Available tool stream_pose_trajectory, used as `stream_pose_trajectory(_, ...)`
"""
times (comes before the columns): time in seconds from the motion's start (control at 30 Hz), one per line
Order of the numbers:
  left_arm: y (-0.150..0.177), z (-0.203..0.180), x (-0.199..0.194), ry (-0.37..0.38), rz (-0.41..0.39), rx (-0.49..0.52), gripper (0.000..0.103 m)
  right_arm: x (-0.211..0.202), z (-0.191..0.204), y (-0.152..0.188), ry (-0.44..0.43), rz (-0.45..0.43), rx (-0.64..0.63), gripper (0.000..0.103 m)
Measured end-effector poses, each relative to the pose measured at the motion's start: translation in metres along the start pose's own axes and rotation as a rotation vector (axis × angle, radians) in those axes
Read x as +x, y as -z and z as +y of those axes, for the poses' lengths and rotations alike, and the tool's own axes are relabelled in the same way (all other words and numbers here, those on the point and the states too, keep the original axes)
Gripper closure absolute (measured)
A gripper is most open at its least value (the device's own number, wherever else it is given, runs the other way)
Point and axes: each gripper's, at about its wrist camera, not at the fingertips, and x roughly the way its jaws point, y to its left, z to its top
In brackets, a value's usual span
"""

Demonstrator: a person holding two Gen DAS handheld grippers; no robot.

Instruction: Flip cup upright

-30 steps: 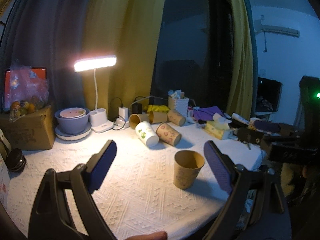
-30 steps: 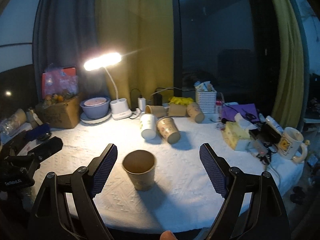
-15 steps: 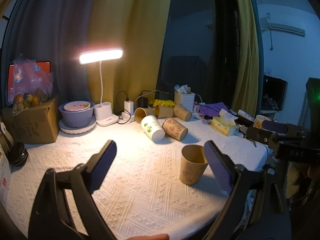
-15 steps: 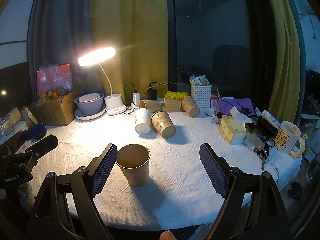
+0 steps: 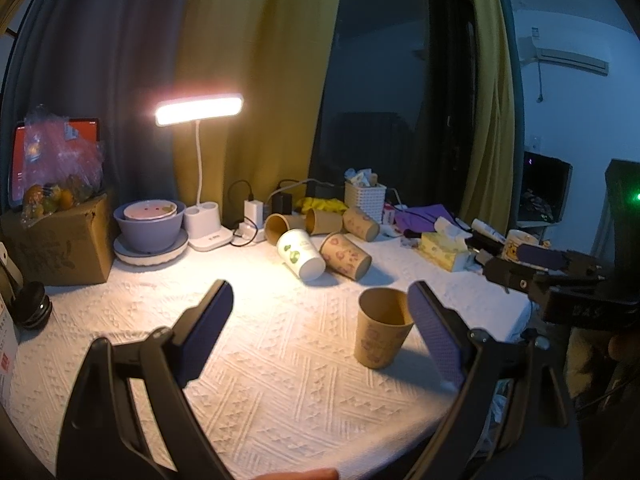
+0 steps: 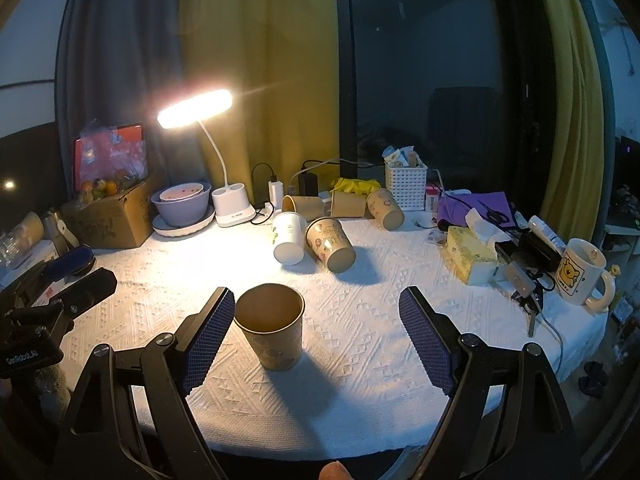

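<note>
Brown paper cup (image 6: 269, 332) stands upright on white tablecloth (image 6: 360, 344); left gripper (image 5: 320, 332) and right gripper (image 6: 316, 330) spread wide, empty.

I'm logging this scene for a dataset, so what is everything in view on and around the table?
Upright paper cup: 1, brown, front of the table, mouth up.
Tipped paper cups: 5 on their sides mid-table; one white cup, one brown printed cup beside it, three brown behind.
Desk lamp: 1, white, lit, back left.
Bowl: 1, purple, on a white plate beside the lamp base.
Cardboard box: 1, brown, far left, bagged fruit on top.
Basket: 1, white, back centre.
Tissue box: 1, yellow, right.
Mug: 1, cream, bear print, right edge.
Tablecloth: 1, white, textured.
Left gripper: open, empty.
Right gripper: open, empty.
</note>
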Motion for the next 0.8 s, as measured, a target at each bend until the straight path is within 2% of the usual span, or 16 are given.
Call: stream_pose_trajectory(0.8,0.0018,-0.0035,0.0008,0.013,0.007,0.004,0.013,0.0035,0.0015,0.0029,-0.012,0.010,0.000,0.016)
